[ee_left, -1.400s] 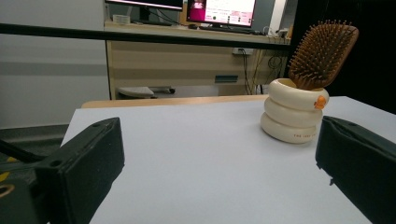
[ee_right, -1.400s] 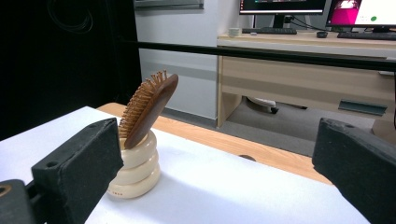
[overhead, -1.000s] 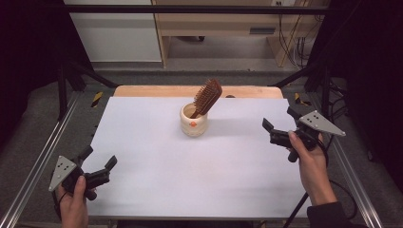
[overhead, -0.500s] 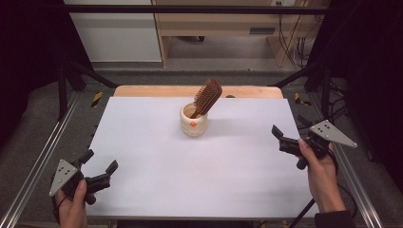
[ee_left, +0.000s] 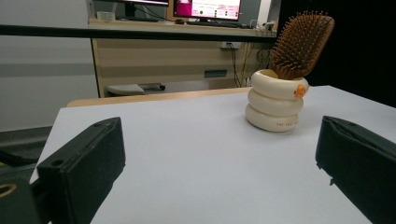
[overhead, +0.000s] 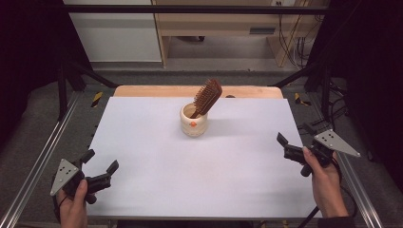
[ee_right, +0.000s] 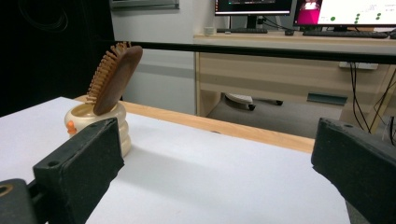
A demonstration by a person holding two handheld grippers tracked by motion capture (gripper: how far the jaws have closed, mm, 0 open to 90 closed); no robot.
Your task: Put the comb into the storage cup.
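The left gripper (overhead: 100, 167), held in the person's left hand (overhead: 73, 209), hovered at the near left corner of the white rectangular table top (overhead: 157, 180) with its two black jaws spread wide and nothing between them. The right gripper (overhead: 297, 137), held in the right hand (overhead: 328, 185), sat at the table's right edge, its jaws likewise wide apart and empty.

Well ahead of both tools, toward the far middle of the table, stood the cream ceramic holder shaped like three stacked rings (overhead: 193, 120), upright, with a small orange mark on its side. A brown wooden paddle hairbrush (overhead: 208, 97) stood in it handle-down, its bristled head leaning out over the rim.

In the left gripper view the holder (ee_left: 275, 105) lay ahead and to the right of that tool, nearer its right jaw, and the hairbrush (ee_left: 302, 44) showed its bristles toward the camera. In the right gripper view the holder (ee_right: 122, 122) stood ahead and to the left, partly hidden behind the left jaw, with the hairbrush (ee_right: 116, 77) showing its smooth back. Both tools were well apart from the holder and from each other.
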